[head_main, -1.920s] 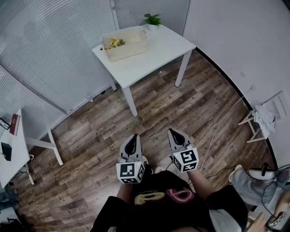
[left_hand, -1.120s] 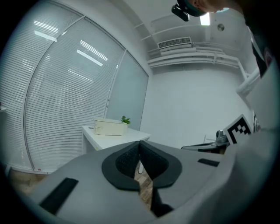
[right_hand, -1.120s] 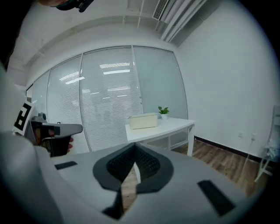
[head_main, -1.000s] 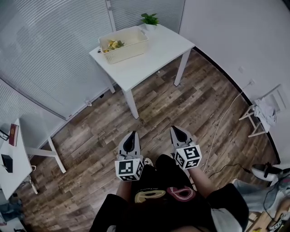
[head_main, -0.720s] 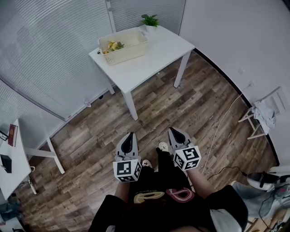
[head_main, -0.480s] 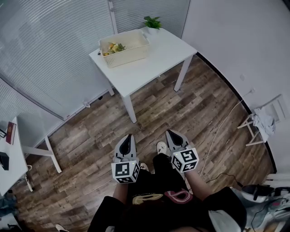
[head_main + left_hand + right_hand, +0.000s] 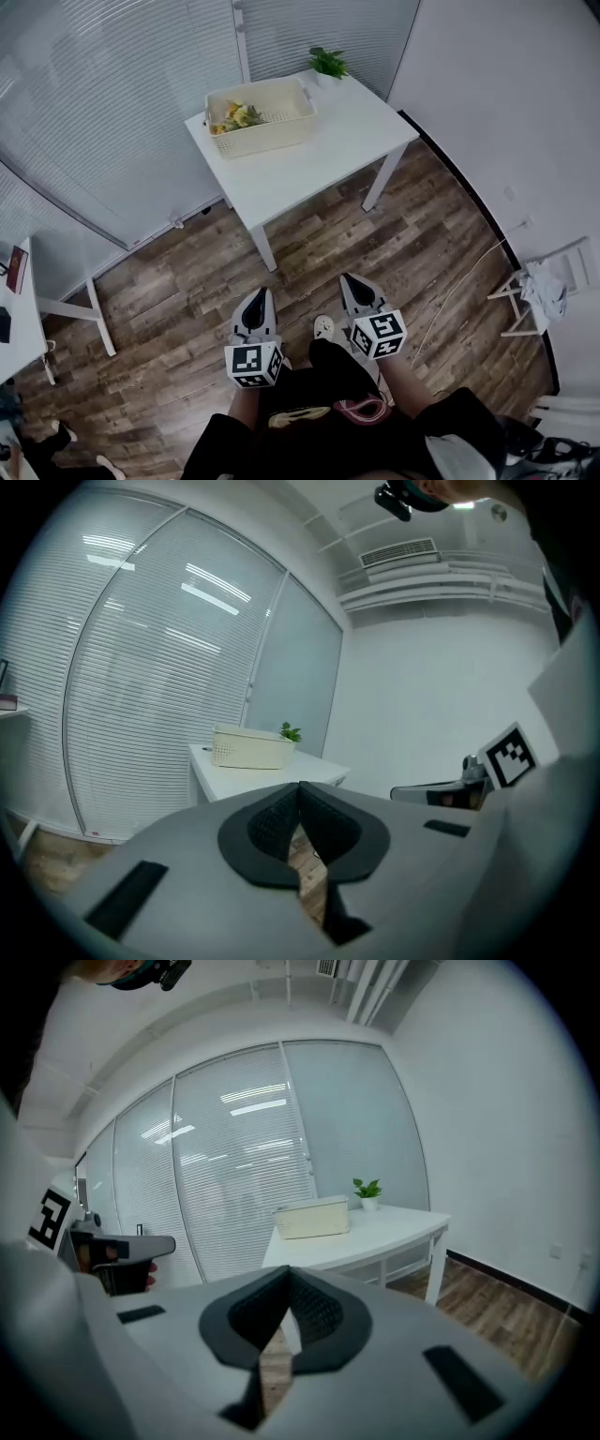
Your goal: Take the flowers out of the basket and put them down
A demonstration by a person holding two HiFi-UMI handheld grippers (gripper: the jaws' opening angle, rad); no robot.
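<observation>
Wood floor, counter well apart; left tongs, right tongs pressed together, empty; unopened, could shove flowers aside.

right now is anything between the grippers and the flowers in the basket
Nothing visible stands in the way. Only wooden floor lies between the left gripper, the right gripper and the white table. The flowers lie in the basket at its left end, so only its wall must be reached over.
</observation>
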